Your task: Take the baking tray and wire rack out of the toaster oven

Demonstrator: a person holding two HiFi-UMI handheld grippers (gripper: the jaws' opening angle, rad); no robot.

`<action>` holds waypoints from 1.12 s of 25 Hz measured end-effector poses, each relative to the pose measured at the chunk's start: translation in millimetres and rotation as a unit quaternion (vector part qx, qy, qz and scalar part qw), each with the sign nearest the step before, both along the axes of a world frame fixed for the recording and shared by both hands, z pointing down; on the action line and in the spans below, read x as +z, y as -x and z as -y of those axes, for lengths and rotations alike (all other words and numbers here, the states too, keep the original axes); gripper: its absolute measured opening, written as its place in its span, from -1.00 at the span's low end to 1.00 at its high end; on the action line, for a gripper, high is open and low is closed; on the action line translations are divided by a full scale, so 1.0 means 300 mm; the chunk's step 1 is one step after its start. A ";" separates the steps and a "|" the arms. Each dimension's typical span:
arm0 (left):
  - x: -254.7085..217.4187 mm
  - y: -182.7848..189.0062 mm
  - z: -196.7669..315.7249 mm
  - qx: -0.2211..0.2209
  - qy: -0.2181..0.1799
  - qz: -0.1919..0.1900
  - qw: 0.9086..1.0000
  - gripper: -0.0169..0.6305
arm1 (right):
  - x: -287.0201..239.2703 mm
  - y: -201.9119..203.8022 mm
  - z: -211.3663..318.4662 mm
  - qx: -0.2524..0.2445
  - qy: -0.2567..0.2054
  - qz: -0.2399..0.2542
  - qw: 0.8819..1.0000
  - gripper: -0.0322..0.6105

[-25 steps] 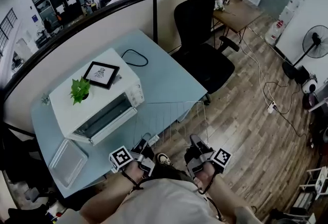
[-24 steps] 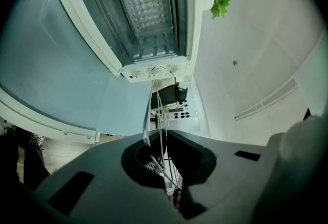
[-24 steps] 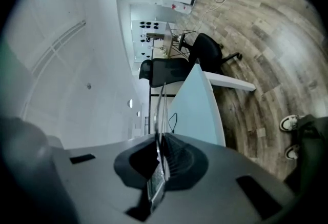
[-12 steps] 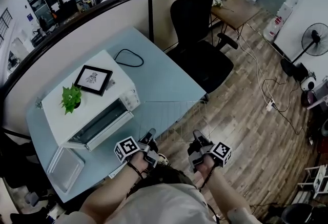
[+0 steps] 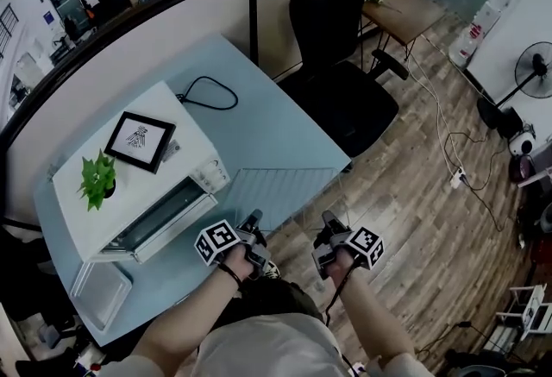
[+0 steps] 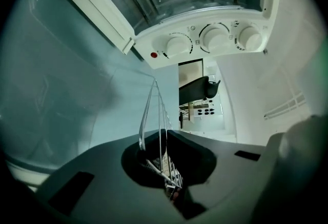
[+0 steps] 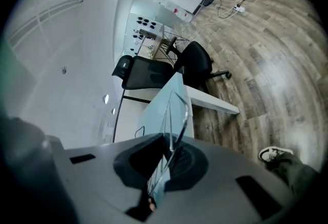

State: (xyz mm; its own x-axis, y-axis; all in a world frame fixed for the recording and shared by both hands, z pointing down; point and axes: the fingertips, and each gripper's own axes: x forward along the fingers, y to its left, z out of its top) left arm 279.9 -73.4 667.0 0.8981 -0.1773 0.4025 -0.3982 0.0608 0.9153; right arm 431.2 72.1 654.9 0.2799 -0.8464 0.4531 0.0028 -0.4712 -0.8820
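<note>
Both my grippers hold the wire rack point(image 5: 280, 194) by its near edge, level and low over the front right part of the pale blue table point(image 5: 267, 121). My left gripper point(image 5: 253, 222) is shut on the rack's left end, my right gripper point(image 5: 328, 222) on its right end. In the left gripper view the rack's wires point(image 6: 154, 115) run out of the shut left gripper point(image 6: 166, 179) toward the oven's knobs point(image 6: 212, 38). The right gripper view shows the rack point(image 7: 175, 110) edge-on in the shut right gripper point(image 7: 161, 177). The white toaster oven point(image 5: 147, 185) stands left, door open. The baking tray point(image 5: 101, 293) lies on the table in front of it.
A potted plant point(image 5: 97, 177) and a framed picture point(image 5: 138, 141) sit on top of the oven. Its black cable point(image 5: 207, 95) loops across the table behind. A black office chair point(image 5: 336, 30) stands beyond the table's right edge, on wooden floor. A railing runs along the far side.
Both grippers have come down and forward with the wire rack, which now lies flatter and closer to the tabletop. The oven and the baking tray have stayed put.
</note>
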 end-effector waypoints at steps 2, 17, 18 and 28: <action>0.021 -0.032 0.019 0.000 0.002 -0.001 1.000 -0.92 | 0.032 -0.039 0.027 -0.008 0.011 -0.014 1.000 -0.88; 0.168 -0.126 0.221 -0.019 0.015 0.080 0.997 -0.51 | 0.223 -0.261 0.202 -0.040 0.155 -0.092 0.983 -0.40; 0.164 -0.129 0.236 -0.022 0.013 0.082 0.996 -0.48 | 0.227 -0.271 0.214 -0.040 0.160 -0.095 0.982 -0.37; 0.111 -0.167 0.317 -0.013 -0.069 0.093 0.993 -0.06 | 0.301 -0.334 0.280 -0.064 0.243 -0.106 0.962 0.57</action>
